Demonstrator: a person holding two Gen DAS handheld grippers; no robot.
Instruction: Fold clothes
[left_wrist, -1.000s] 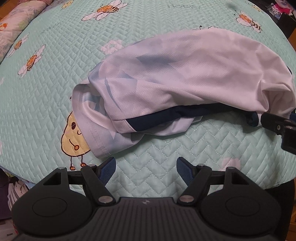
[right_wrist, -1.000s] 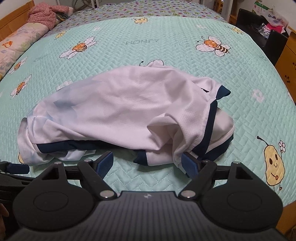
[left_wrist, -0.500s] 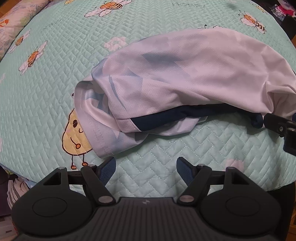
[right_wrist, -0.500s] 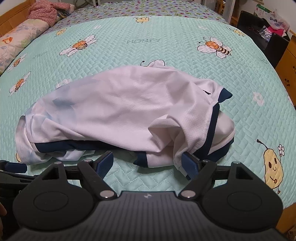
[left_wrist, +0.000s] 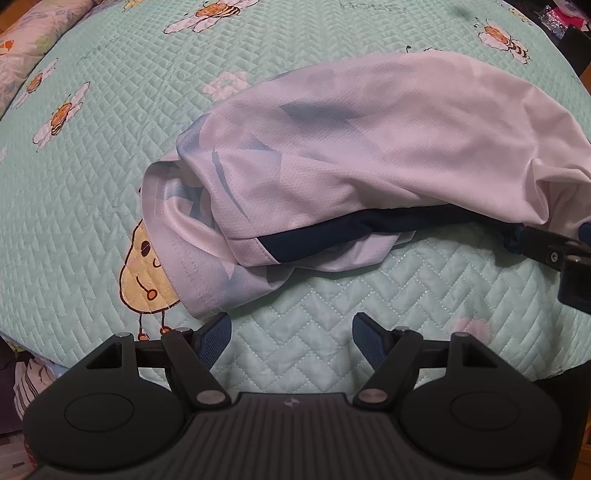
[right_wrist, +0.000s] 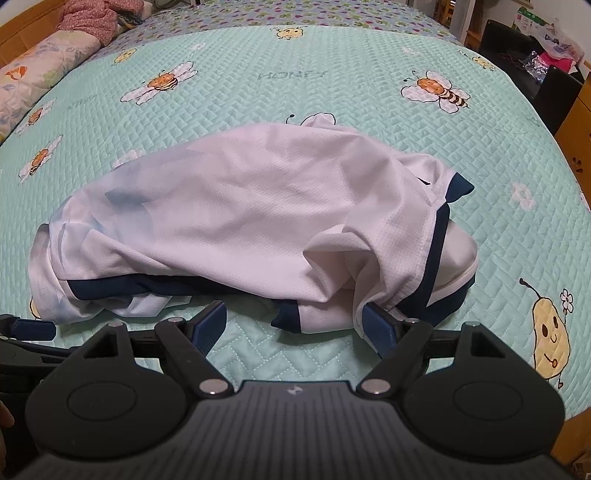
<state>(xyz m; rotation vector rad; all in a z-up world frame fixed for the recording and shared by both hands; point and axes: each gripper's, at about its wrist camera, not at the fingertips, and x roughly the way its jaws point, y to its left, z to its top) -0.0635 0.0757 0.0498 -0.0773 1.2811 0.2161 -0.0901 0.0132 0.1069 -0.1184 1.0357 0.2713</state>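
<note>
At frame bottom: left claw (left_wrist: 290, 330) and right claw (right_wrist: 293, 325) both released, empty | mid-frame: white shirt (right_wrist: 258, 229) lies bunched on the bed (right_wrist: 295, 74), navy hem tucked under | risk: pinching several layers, fold goes crooked | beyond: open quilt upper frame; bed edge near.

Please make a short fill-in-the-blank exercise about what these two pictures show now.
1. The white shirt has trim of dark ____ colour.
2. Both the left tool and the right tool are ____, holding nothing.
3. The word stitched on the quilt is ____.
4. The shirt partly covers a yellow ____ figure.

Missing words: blue; open; HONEY; pear
</note>
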